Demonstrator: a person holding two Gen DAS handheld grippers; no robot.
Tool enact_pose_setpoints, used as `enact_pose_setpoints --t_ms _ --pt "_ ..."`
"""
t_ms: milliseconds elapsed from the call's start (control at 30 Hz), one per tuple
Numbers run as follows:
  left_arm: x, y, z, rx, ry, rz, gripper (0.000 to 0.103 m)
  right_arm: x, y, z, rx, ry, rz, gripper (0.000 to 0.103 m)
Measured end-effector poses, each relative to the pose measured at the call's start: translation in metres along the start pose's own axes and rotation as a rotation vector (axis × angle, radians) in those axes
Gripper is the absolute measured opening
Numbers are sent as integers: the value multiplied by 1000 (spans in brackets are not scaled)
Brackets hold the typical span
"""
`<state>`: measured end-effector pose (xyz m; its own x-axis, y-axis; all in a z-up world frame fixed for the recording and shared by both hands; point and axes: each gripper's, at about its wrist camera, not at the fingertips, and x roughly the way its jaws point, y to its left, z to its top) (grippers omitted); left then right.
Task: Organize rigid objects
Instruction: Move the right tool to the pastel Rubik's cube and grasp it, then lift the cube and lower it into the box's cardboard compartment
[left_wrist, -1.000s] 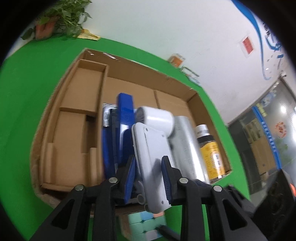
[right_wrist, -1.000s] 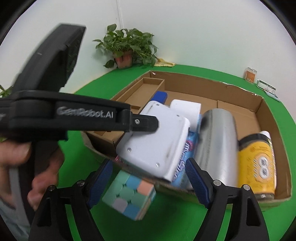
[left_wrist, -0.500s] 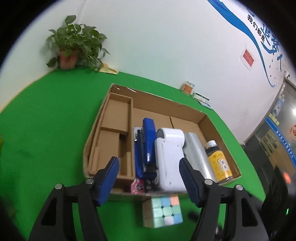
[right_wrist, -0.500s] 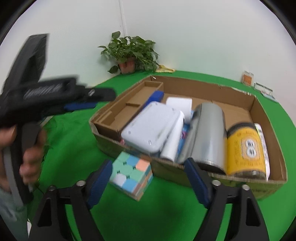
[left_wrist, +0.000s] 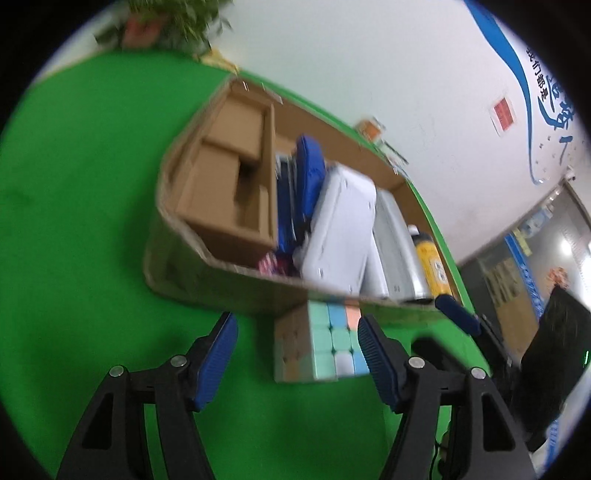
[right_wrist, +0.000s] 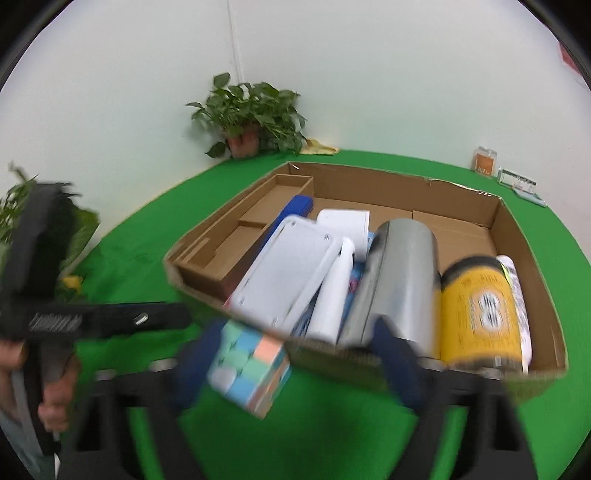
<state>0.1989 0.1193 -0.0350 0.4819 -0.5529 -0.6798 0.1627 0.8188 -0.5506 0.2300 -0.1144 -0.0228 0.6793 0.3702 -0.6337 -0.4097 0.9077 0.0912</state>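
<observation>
A pastel puzzle cube (left_wrist: 321, 339) sits on the green table against the front wall of the cardboard box (left_wrist: 221, 258). My left gripper (left_wrist: 295, 332) is open just in front of it, with the cube near its right pad. From the right wrist view the cube (right_wrist: 251, 365) lies between the blurred fingers of my right gripper (right_wrist: 295, 365), close to the left one; those jaws are opening and do not press on it. In the box lie a white case (right_wrist: 284, 269), a silver cylinder (right_wrist: 399, 273), a yellow bottle (right_wrist: 480, 306) and a blue item (left_wrist: 306, 173).
The box's left compartment (left_wrist: 225, 177) holds only cardboard inserts. A potted plant (right_wrist: 251, 118) stands at the back wall, and small items (right_wrist: 485, 160) sit at the far right. A hand (right_wrist: 55, 387) holds the left gripper (right_wrist: 177, 317) at the left of the right wrist view.
My left gripper let go of the white case, which now lies in the box, then drew back and sank toward the cube. My right gripper's jaws narrowed, then widened around the cube.
</observation>
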Motion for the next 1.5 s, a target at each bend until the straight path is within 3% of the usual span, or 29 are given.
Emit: enact_pose_setpoints --t_ms 133,300,367,400,667,900,1067,1300,1500 --pt "31 2 -3 -1 103 -65 67 15 7 -29 33 138 104 89" --pt "61 -2 1 -7 184 -139 69 42 16 -36 30 189 126 88" --pt "64 -6 4 5 190 -139 69 52 15 -36 43 203 147 77" --pt "66 -8 3 5 199 -145 68 56 15 -37 44 210 150 69" --pt "74 -36 -33 31 273 -202 70 30 3 -68 49 203 70 64" --pt "68 -58 -68 34 254 -210 70 -4 3 -96 76 170 -34 61" --pt "57 -65 -72 44 220 -185 70 -11 12 -98 56 148 -65 61" --pt "23 -77 -51 75 96 -142 66 -21 26 -64 31 56 -41 61" --pt "-13 -72 -11 106 -23 -92 67 -22 43 -14 -32 -27 -38 61"
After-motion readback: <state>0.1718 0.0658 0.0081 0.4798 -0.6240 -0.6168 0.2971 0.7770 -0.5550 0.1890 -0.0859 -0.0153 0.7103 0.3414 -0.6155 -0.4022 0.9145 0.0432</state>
